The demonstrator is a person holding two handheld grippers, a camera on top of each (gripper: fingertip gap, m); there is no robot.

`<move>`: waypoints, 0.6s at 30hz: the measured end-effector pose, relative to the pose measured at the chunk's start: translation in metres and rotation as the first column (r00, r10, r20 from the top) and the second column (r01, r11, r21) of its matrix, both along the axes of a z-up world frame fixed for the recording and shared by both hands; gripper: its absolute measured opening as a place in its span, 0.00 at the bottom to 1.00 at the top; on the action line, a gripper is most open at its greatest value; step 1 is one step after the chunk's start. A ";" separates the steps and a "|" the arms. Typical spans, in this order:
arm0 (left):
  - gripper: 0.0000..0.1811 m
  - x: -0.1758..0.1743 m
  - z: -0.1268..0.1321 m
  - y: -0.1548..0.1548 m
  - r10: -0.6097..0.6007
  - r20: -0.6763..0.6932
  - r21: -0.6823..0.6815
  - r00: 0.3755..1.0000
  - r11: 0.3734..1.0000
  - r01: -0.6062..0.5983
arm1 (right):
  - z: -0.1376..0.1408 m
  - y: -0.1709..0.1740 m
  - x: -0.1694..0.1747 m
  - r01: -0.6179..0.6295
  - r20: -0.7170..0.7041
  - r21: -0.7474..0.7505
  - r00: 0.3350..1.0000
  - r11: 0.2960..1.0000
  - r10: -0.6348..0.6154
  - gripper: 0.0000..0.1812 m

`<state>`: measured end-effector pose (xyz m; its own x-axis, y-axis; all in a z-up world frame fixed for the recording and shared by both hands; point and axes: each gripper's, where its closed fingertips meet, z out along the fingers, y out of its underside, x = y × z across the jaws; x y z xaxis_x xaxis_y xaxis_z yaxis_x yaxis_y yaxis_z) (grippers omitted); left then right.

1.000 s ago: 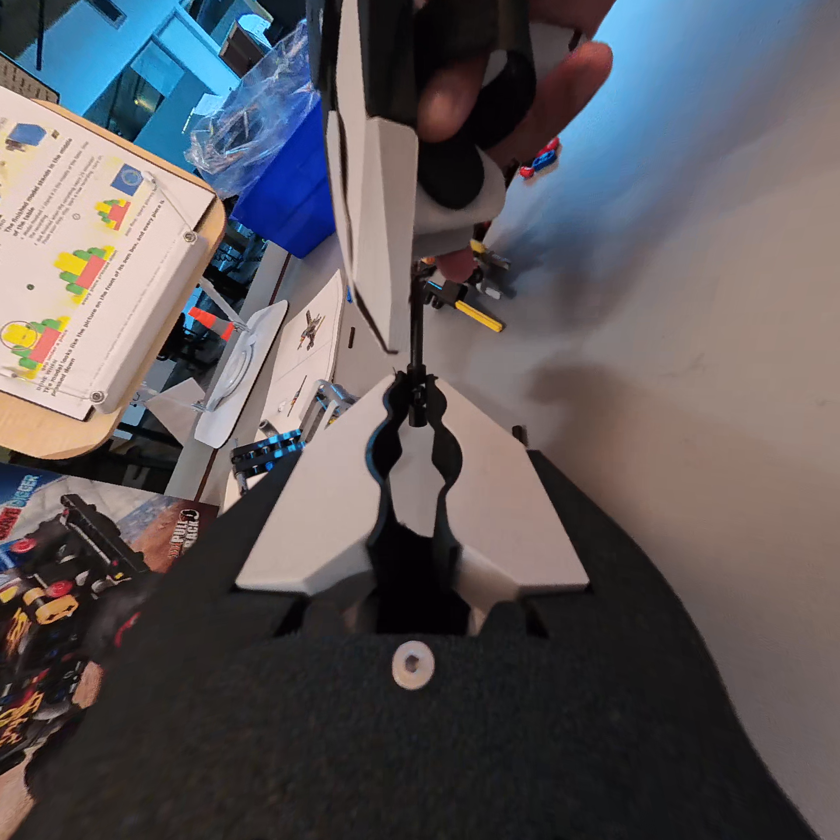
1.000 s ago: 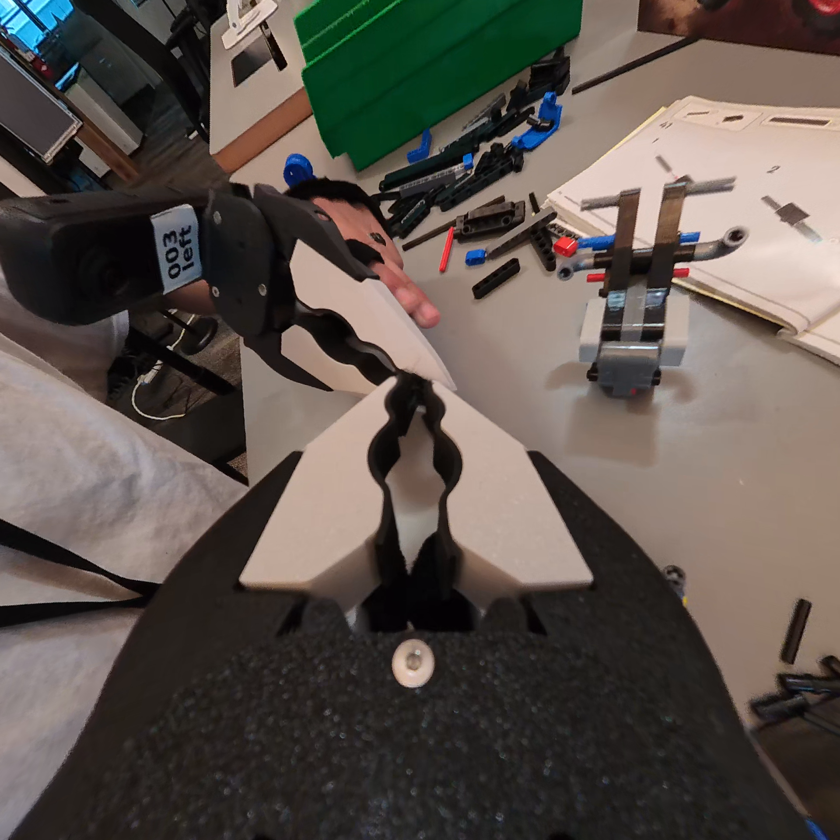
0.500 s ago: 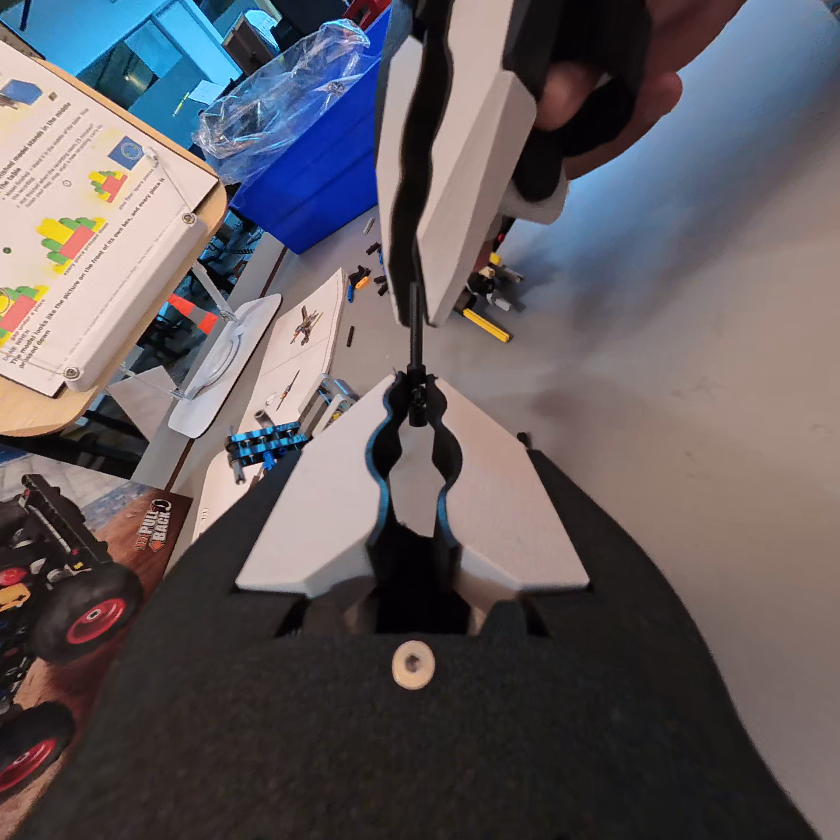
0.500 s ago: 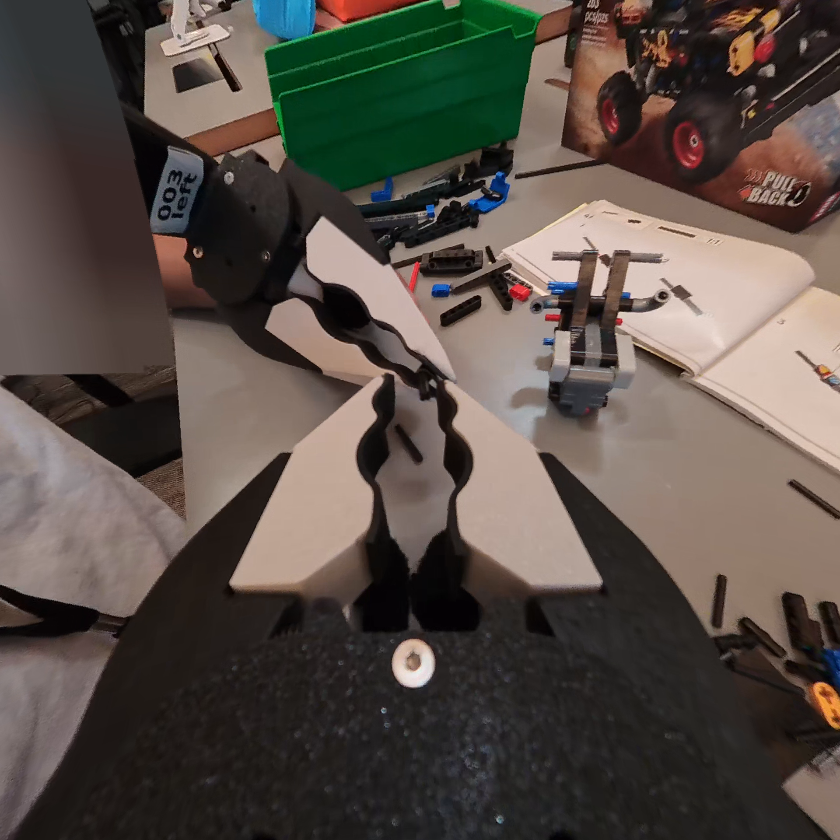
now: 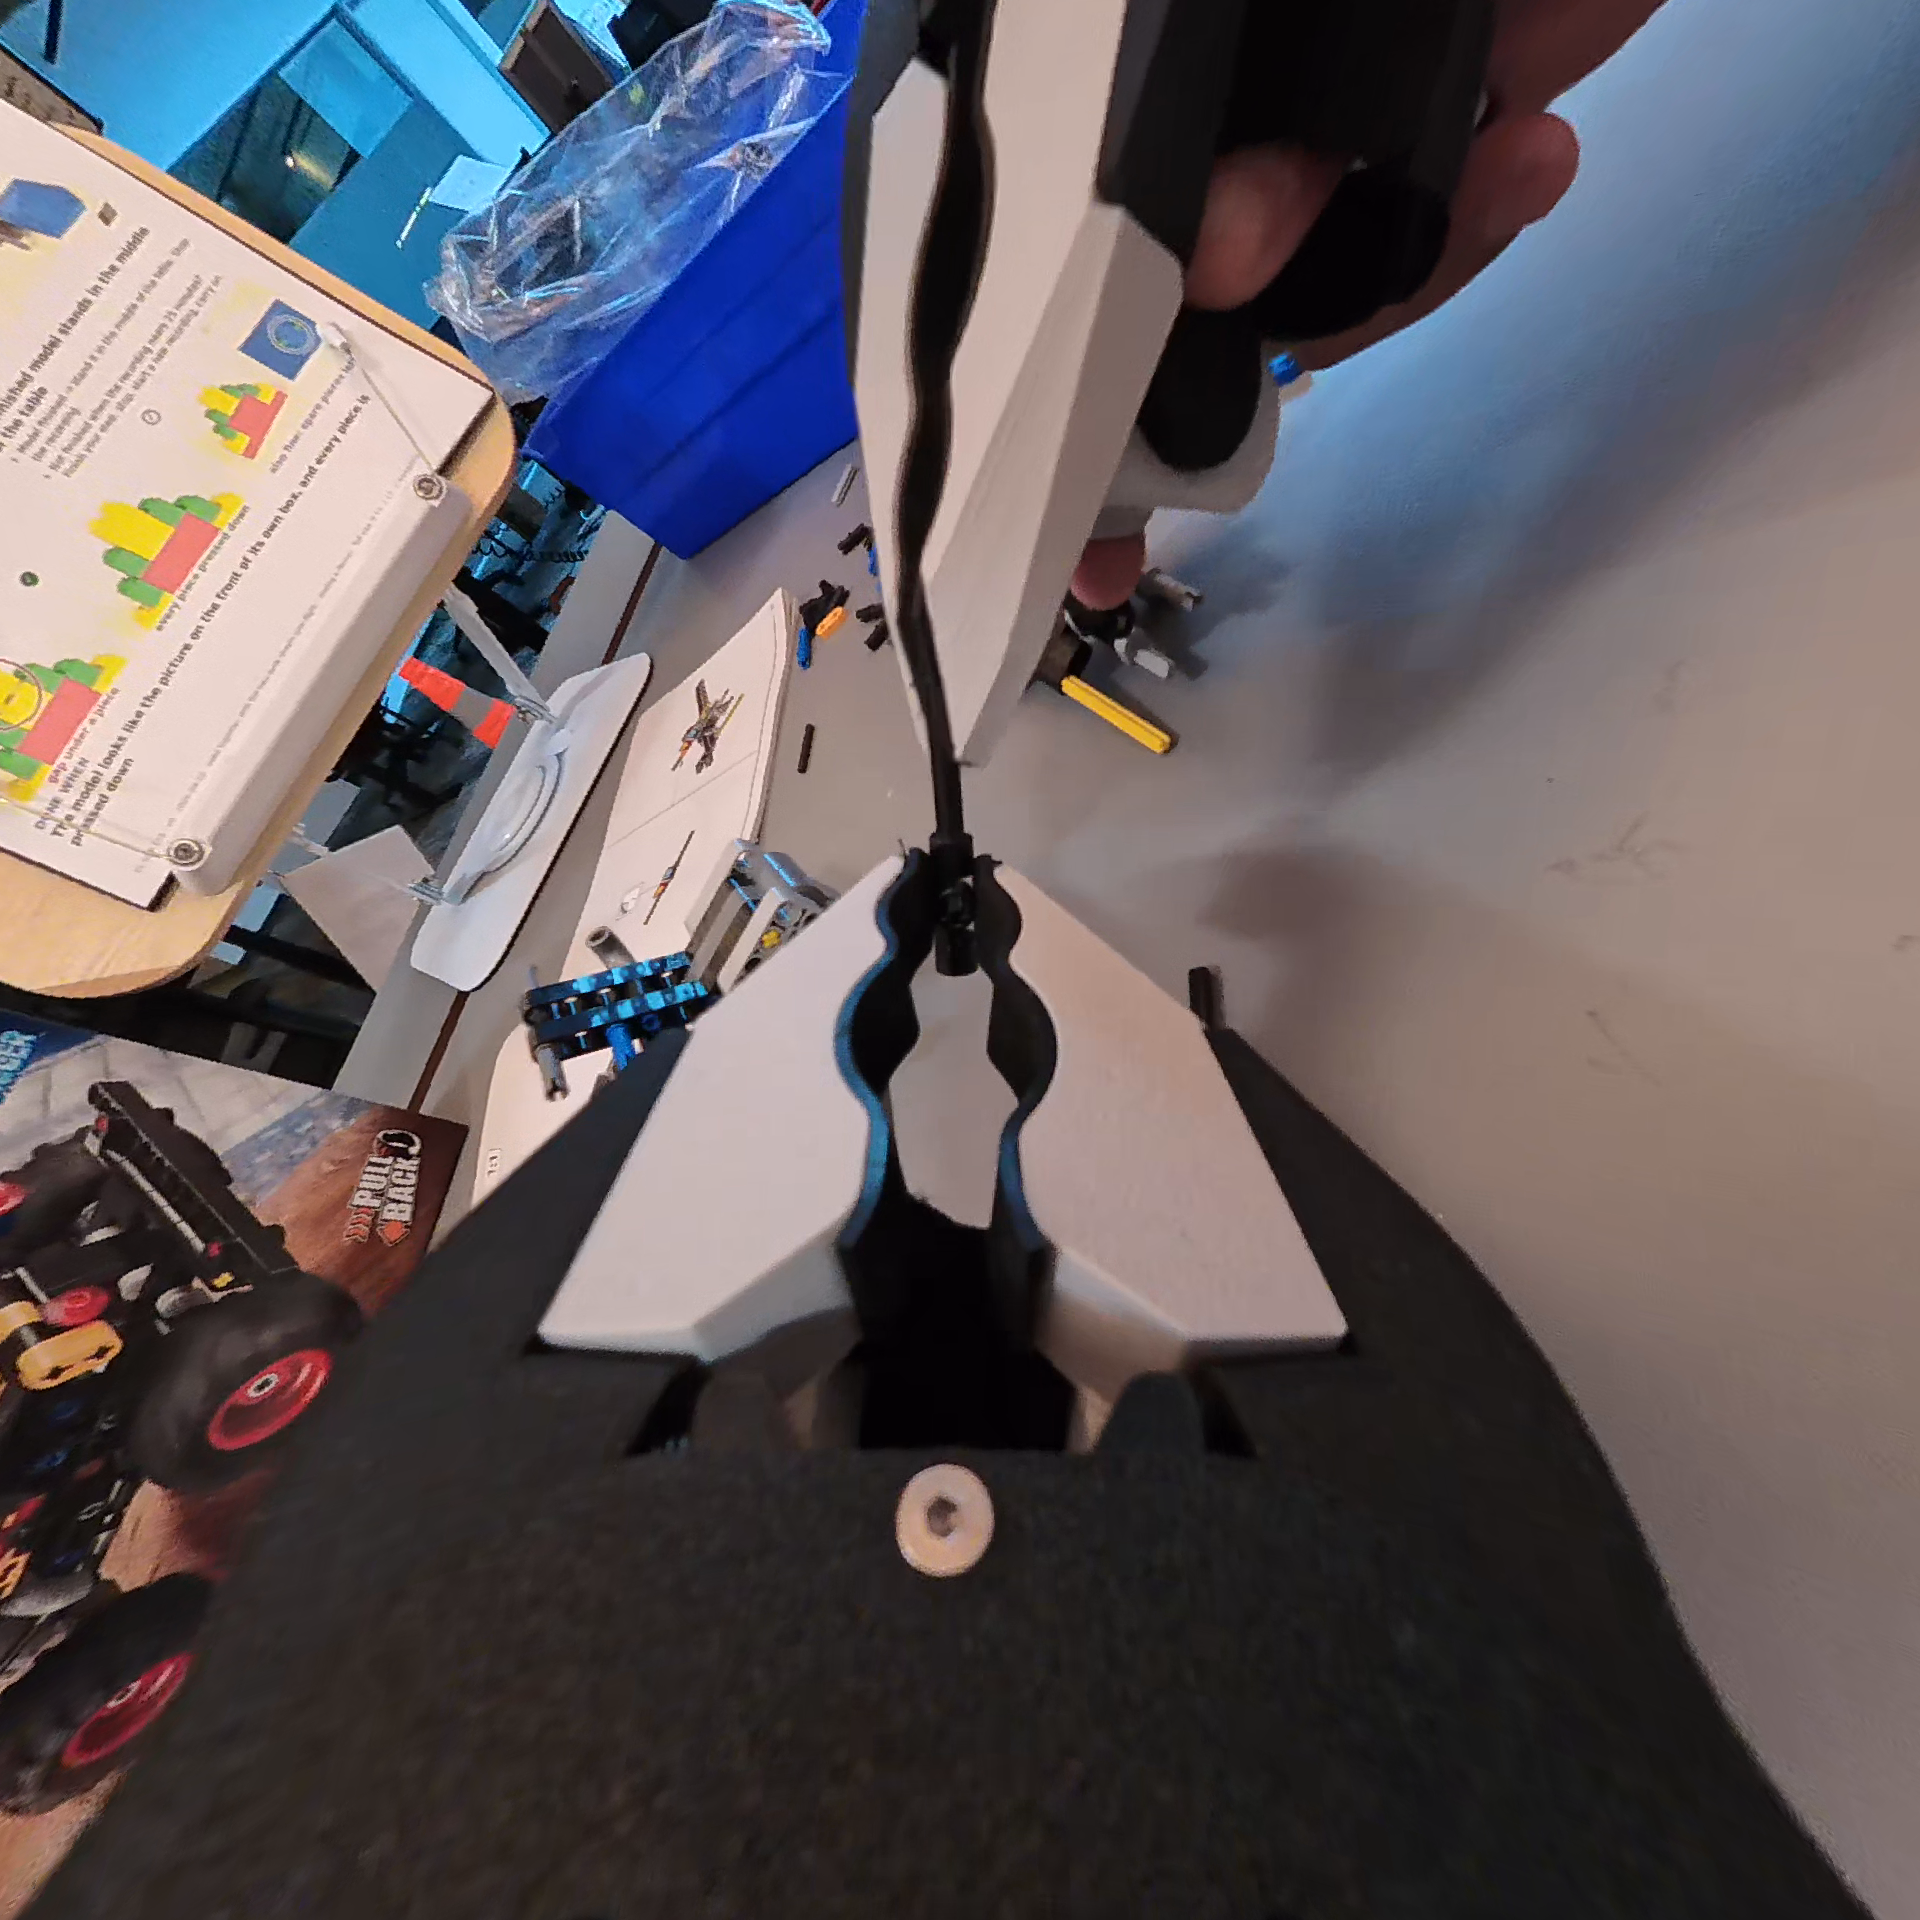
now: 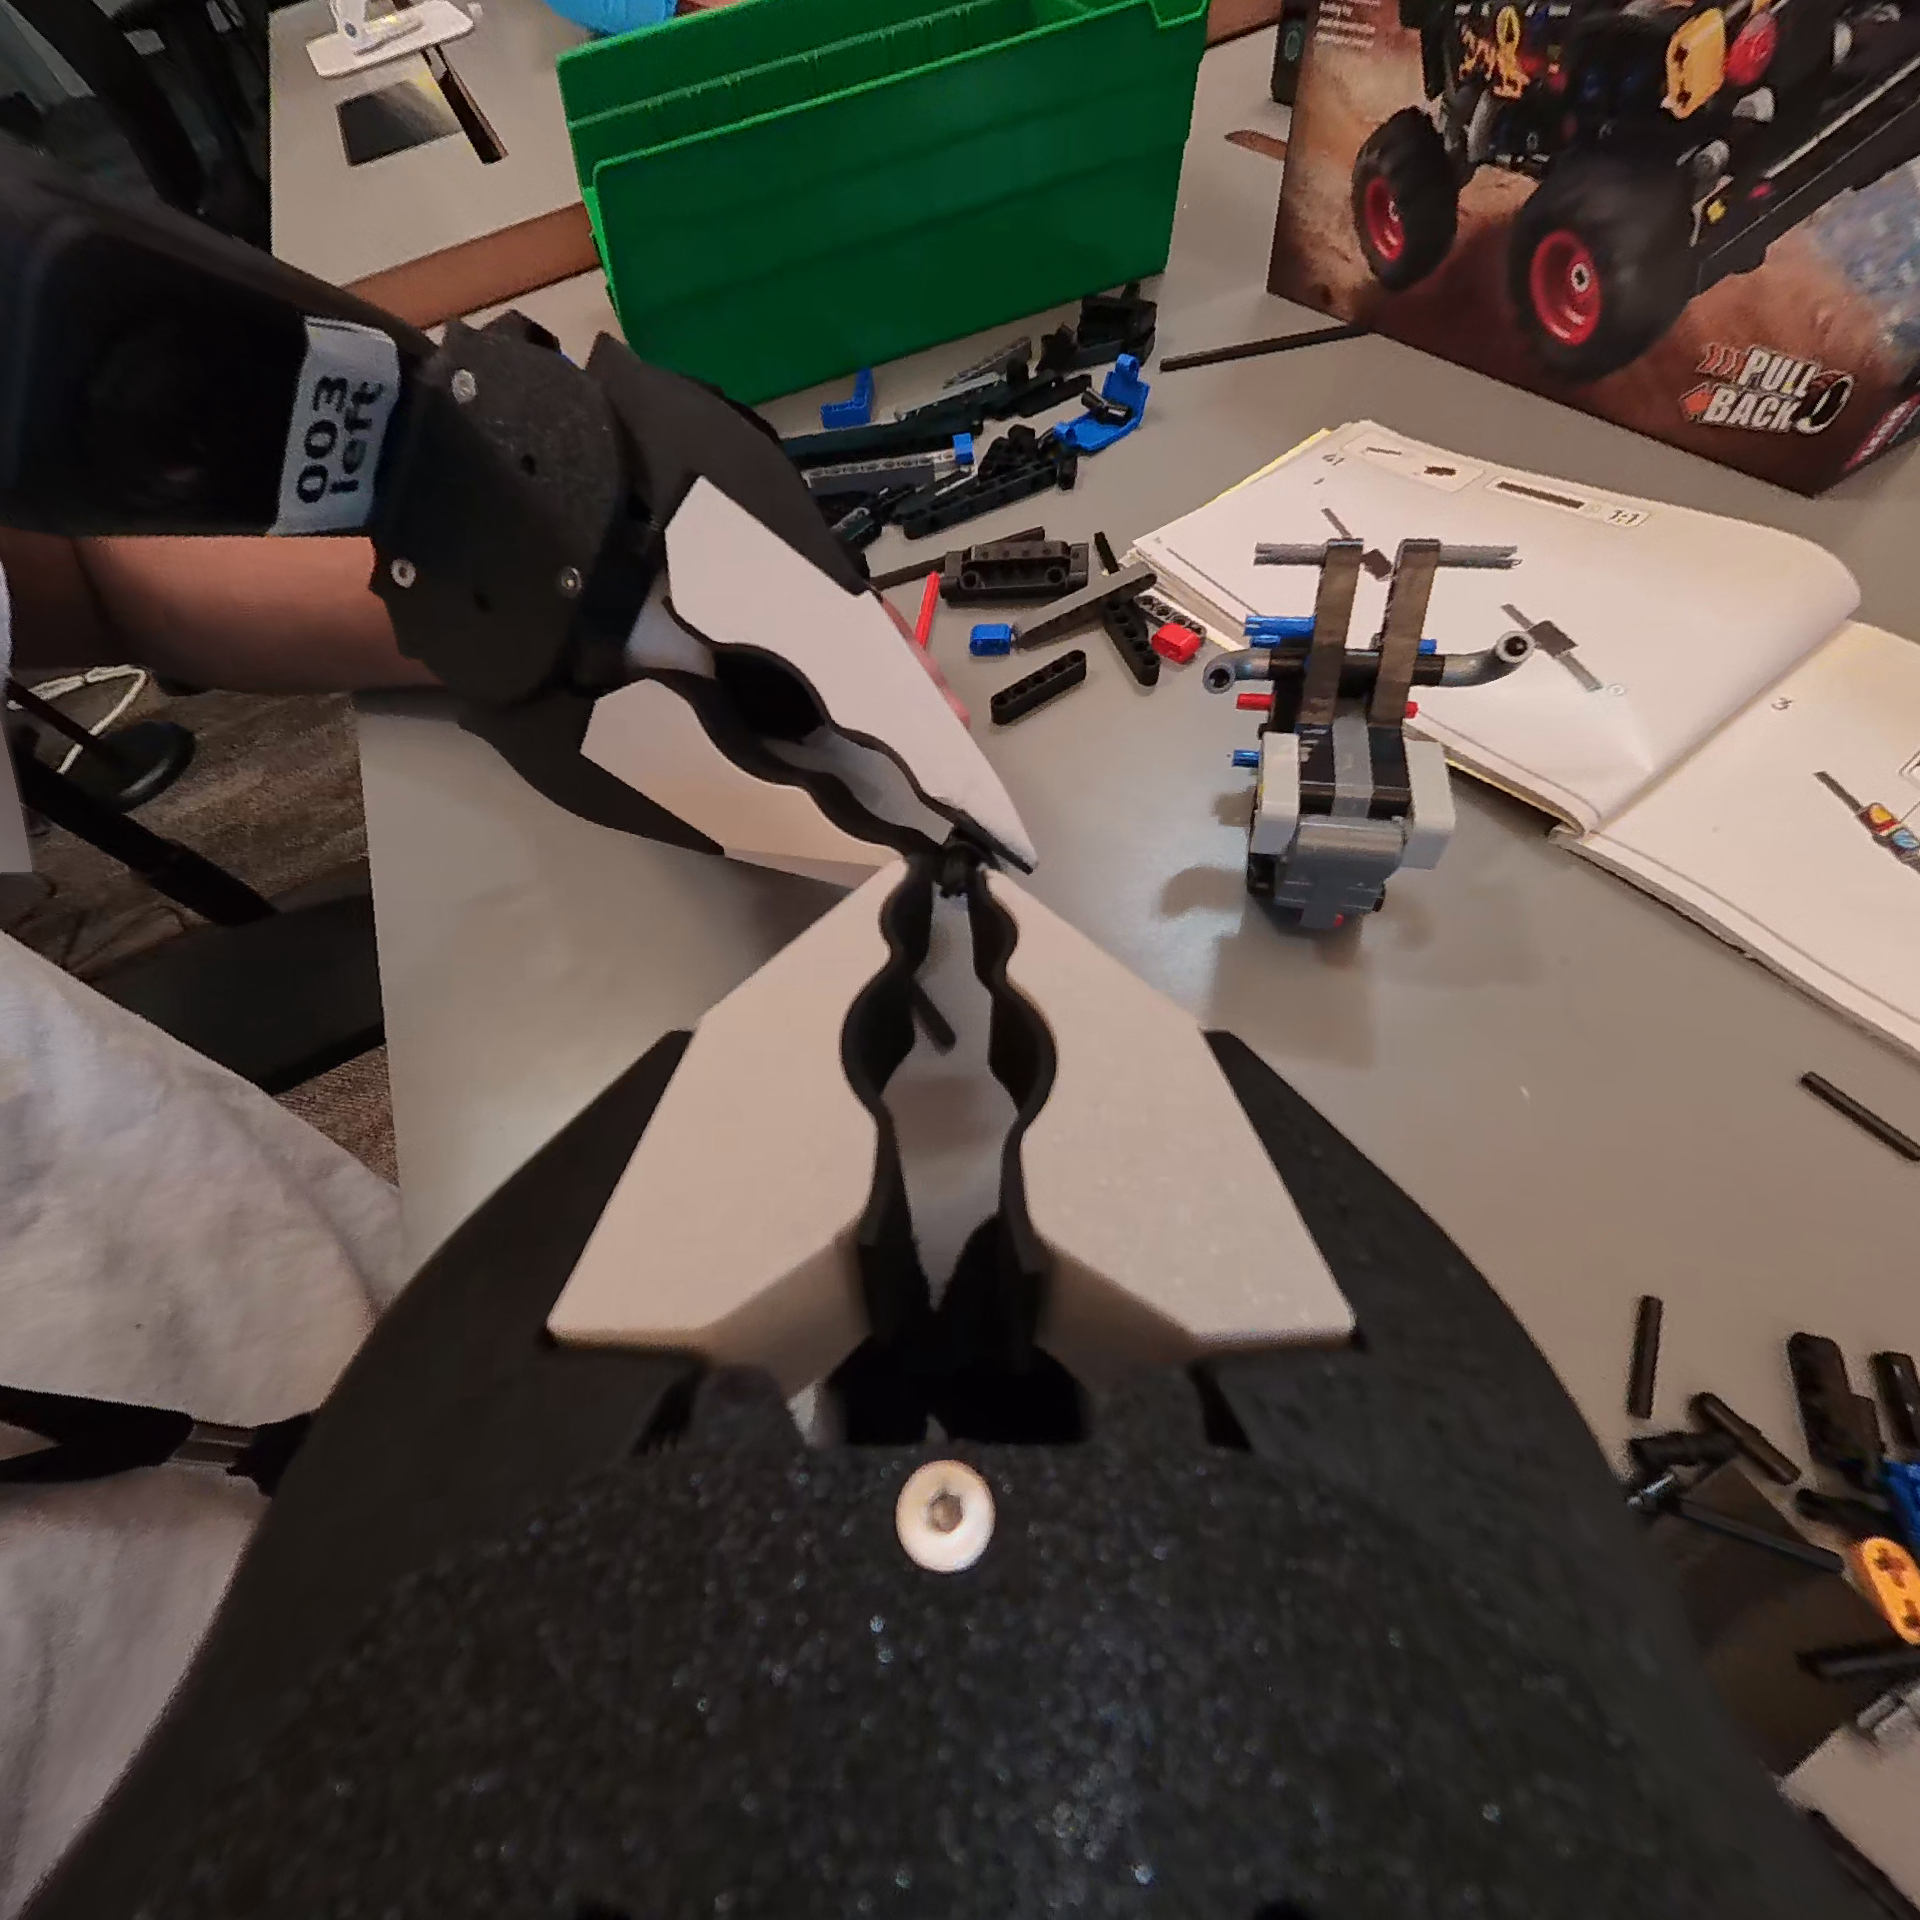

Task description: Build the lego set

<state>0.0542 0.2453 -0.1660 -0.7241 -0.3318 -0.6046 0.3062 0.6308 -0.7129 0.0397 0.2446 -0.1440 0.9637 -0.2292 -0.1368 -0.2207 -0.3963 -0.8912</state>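
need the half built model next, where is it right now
In the right wrist view the half built model stands upright on the grey table, right of both gripper tips, just in front of the open instruction booklet.

Both grippers point(image 6: 951, 883): black grainy bodies, white wedge fingers point(image 6: 727, 1143) w/ wavy black pads, pale centre screw point(image 6: 943, 1515).

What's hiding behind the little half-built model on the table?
Behind the half-built model lies the open instruction booklet. The model's uprights cover part of one page, so what is printed there cannot be seen.
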 end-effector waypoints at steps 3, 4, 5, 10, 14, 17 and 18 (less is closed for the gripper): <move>0.03 0.001 0.000 0.001 0.002 -0.012 -0.007 1.000 1.000 -0.003 | 0.000 -0.001 0.001 0.005 0.001 -0.003 1.000 1.000 -0.005 0.03; 0.03 0.001 0.000 0.001 0.002 -0.012 -0.009 1.000 1.000 -0.002 | 0.000 0.000 0.002 0.007 0.004 -0.002 1.000 1.000 -0.007 0.02; 0.03 0.001 0.000 0.000 0.002 -0.010 -0.007 1.000 1.000 -0.002 | 0.001 0.000 0.002 0.008 0.005 0.000 1.000 1.000 -0.008 0.02; 0.03 0.003 -0.002 0.002 0.013 -0.016 0.001 1.000 1.000 -0.013 | -0.004 -0.006 0.009 0.037 0.038 -0.042 0.999 0.998 -0.036 0.02; 0.03 0.013 -0.003 0.014 0.066 -0.041 -0.004 0.997 0.998 -0.066 | -0.008 -0.034 0.007 0.102 0.082 -0.128 0.992 0.987 -0.092 0.09; 0.03 0.018 -0.005 0.018 0.087 -0.055 -0.005 0.995 0.996 -0.088 | -0.022 -0.080 -0.013 0.128 0.074 -0.244 0.991 0.961 -0.113 0.09; 0.03 0.017 -0.006 0.017 0.086 -0.055 -0.003 0.995 0.996 -0.087 | -0.026 -0.098 -0.020 0.146 0.062 -0.264 0.989 0.954 -0.134 0.10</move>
